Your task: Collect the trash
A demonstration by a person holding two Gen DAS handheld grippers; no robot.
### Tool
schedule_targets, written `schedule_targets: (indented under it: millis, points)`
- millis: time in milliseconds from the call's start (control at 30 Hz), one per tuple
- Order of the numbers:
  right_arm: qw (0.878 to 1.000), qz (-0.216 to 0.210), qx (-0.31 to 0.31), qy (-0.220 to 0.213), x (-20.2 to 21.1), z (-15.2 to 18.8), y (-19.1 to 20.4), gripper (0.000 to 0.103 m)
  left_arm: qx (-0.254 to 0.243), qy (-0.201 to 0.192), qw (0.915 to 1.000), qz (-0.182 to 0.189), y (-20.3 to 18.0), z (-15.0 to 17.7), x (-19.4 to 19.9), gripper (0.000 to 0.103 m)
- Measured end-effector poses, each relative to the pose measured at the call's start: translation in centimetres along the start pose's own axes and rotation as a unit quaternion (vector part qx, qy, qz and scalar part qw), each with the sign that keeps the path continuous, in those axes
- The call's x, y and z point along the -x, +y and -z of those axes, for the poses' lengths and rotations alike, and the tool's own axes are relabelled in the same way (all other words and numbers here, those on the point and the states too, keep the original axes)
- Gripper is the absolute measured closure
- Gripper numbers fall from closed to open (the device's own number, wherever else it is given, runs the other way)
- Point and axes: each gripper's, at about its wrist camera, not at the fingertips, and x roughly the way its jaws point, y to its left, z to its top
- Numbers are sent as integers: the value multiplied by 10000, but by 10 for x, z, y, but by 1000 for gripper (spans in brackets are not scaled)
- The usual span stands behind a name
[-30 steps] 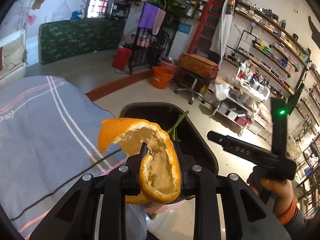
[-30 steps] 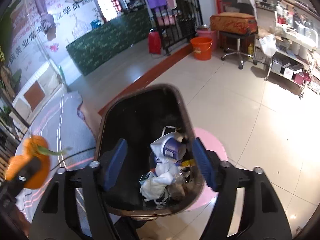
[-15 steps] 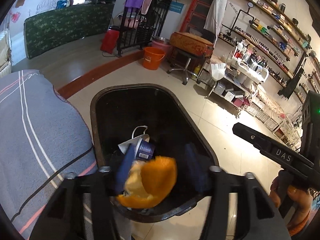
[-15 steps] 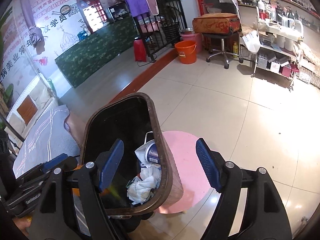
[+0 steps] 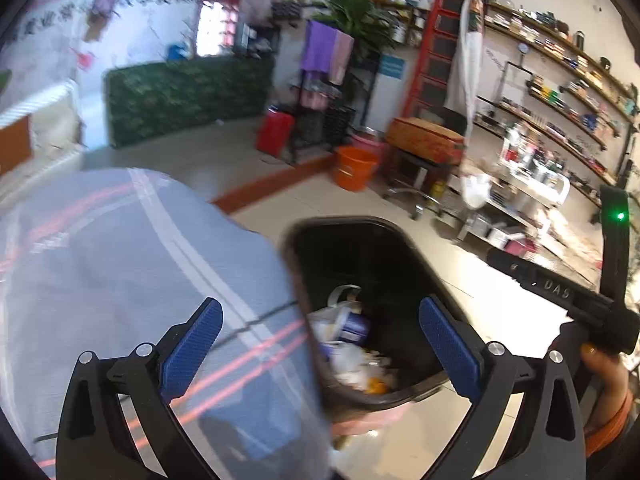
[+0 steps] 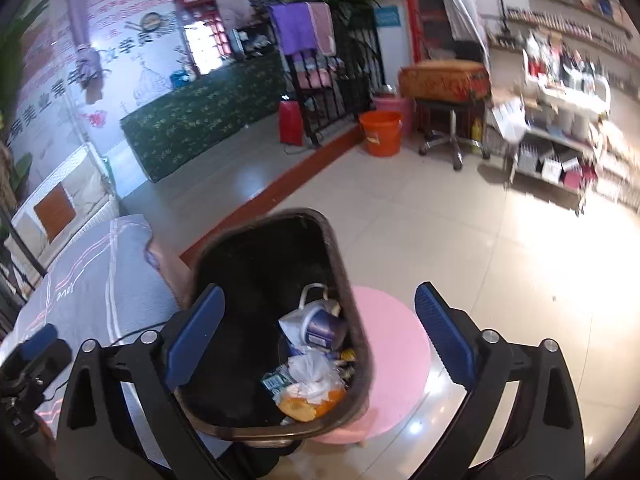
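A black trash bin (image 5: 404, 248) (image 6: 224, 252) stands on a pink stool (image 6: 396, 348) beside the table. The orange peel (image 6: 308, 402) (image 5: 374, 386) lies inside it among white wrappers and a blue-and-white cup (image 6: 320, 326). My left gripper (image 5: 320, 344) is open and empty, above the bin's left rim and the table edge. My right gripper (image 6: 316, 332) is open and empty, above the bin. The right gripper's body also shows in the left wrist view (image 5: 560, 292), held in a hand.
A grey striped tablecloth (image 5: 120, 264) (image 6: 92, 292) covers the table left of the bin, with a black cable across it. Tiled floor (image 6: 500, 260) lies to the right. An orange bucket (image 6: 380, 132), a stool and shelving stand further back.
The left gripper opened and dropped the orange peel into the bin, then swung left and up. The right gripper stayed open above the bin.
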Motion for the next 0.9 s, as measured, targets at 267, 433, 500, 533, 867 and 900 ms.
schedule_targets:
  millis: [267, 433, 500, 533, 867, 900]
  points:
    - [9902, 47, 876, -1085, 45, 13, 77, 6, 354, -729, 9884, -1284, 55, 13, 73, 6]
    - [9842, -362, 1208, -1239, 72, 34, 123, 6, 504, -1029, 9778, -1756, 73, 20, 110, 6]
    - [9812, -410, 1292, -1377, 85, 44, 135, 6, 524, -1137, 9733, -1925, 74, 24, 122, 6]
    - [9792, -463, 1354, -1441, 91, 50, 141, 6, 501, -1222, 9713, -1977, 73, 26, 129, 6]
    - [9643, -1101, 1651, -1756, 150, 77, 171, 6, 834, -1640, 9572, -2235, 77, 45, 172, 6]
    - [9641, -1150, 1635, -1746, 152, 77, 169, 6, 846, -1640, 9568, -2246, 77, 46, 174, 6]
